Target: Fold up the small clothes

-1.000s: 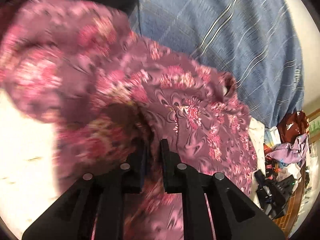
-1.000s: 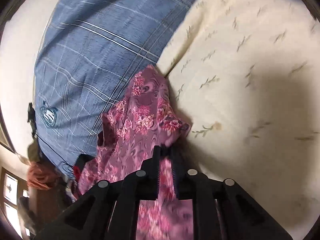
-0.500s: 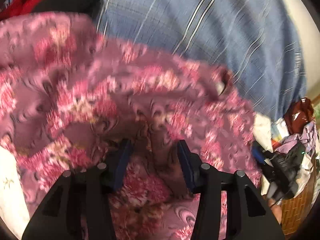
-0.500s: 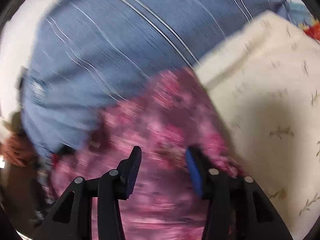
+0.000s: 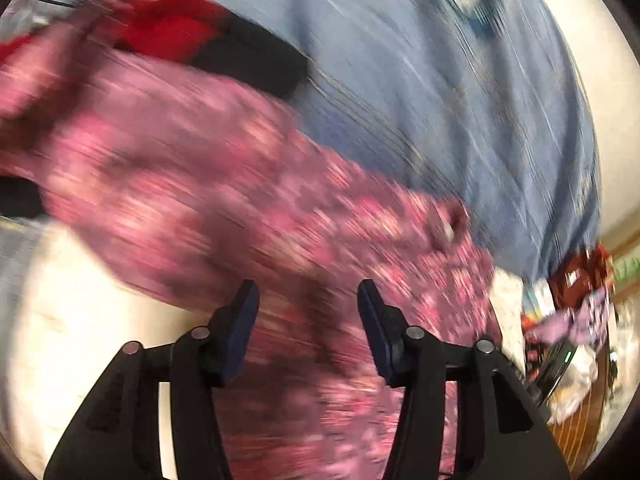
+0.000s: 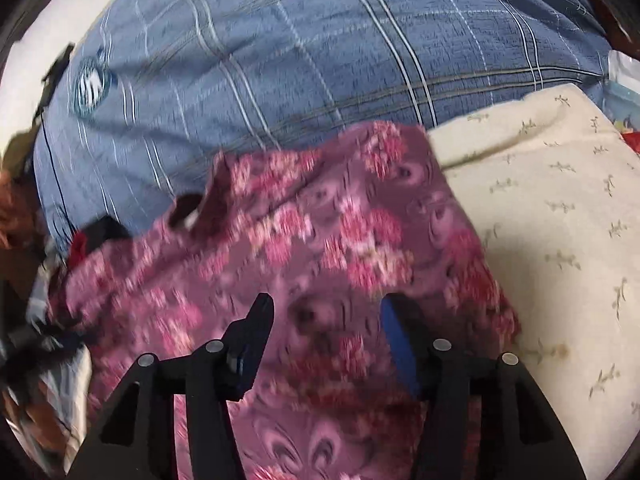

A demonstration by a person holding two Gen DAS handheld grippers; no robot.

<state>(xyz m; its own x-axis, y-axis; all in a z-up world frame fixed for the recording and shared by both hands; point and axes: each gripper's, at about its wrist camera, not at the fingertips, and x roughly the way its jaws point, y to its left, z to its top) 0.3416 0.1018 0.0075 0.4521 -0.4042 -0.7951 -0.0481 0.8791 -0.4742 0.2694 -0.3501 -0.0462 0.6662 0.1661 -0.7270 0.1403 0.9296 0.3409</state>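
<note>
garment point(image 6: 320, 240), pink-purple floral, spread over the cream sheet point(image 6: 560, 240) with its far edge lapping onto the blue plaid cover point(image 6: 320, 60). right gripper point(image 6: 326, 320) over the near part of the garment, jaws apart and opening, pads not pressing the cloth; floral fabric shows in the gap between them, lying flat below. left gripper point(image 5: 308, 312) likewise over the garment point(image 5: 200, 184), jaws apart and opening, nothing pinched, cloth visible in the gap. left view heavily blurred. a small notch or opening in the garment's edge sits toward the blue cover point(image 5: 440, 80) in both views. red cloth point(image 5: 172, 36) and a dark item point(image 5: 256, 60) lie just past the garment's far edge in the left view, touching or overlapping it; cannot tell which. cream sheet point(image 5: 80, 300) bare at the left of that view. clutter of mixed cloths point(image 5: 572, 312) at the far right edge, well apart from the garment.
</note>
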